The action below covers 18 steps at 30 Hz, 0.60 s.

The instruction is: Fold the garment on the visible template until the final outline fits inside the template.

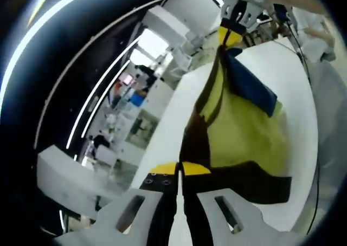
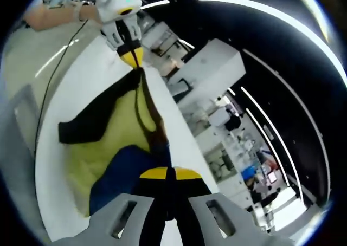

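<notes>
Clamped between the yellow pads of the left gripper (image 1: 180, 173) is a dark edge of the garment (image 1: 244, 132); the right gripper (image 2: 168, 176) is pinched onto the opposite end the same way. Between them the yellow, black and blue cloth hangs stretched, sagging onto the white table (image 2: 59, 99) beyond each gripper. I judge this a fold being carried over; next, both ends want lowering together, flat and aligned.

garment (image 1: 244, 132) soft matt cloth; table (image 1: 295, 72) smooth matt white.
</notes>
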Available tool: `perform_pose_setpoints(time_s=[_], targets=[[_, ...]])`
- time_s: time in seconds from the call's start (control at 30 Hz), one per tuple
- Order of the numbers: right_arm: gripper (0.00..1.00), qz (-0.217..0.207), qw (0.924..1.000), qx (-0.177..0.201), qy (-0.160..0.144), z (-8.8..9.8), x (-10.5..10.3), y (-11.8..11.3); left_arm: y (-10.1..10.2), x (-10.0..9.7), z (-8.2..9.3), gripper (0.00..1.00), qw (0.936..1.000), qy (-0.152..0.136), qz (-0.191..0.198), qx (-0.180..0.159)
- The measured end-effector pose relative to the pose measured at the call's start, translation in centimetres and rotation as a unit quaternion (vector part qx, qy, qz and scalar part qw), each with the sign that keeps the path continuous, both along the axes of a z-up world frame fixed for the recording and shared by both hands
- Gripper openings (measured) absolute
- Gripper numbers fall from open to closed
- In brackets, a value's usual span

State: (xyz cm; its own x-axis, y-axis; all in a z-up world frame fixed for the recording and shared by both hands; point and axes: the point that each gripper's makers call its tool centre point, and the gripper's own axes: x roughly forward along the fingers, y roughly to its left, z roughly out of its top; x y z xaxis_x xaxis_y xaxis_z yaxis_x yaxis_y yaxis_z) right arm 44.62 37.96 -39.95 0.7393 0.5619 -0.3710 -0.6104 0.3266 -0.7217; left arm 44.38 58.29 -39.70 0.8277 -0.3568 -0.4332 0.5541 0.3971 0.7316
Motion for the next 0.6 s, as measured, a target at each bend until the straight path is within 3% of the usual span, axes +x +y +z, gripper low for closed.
perform_pose_setpoints(time_s=[0.3,0.6], targets=[[0.02,0.018,0.9998,-0.01,0.001,2.2,-0.7,0.9,0.7,-0.3,2.4,0.0,0.9991,-0.013,-0.006,0.041],[0.02,0.03,0.999,-0.029,-0.017,4.4,-1.6,1.1,0.8,-1.6,4.7,0.0,0.9978,-0.033,-0.007,0.057]])
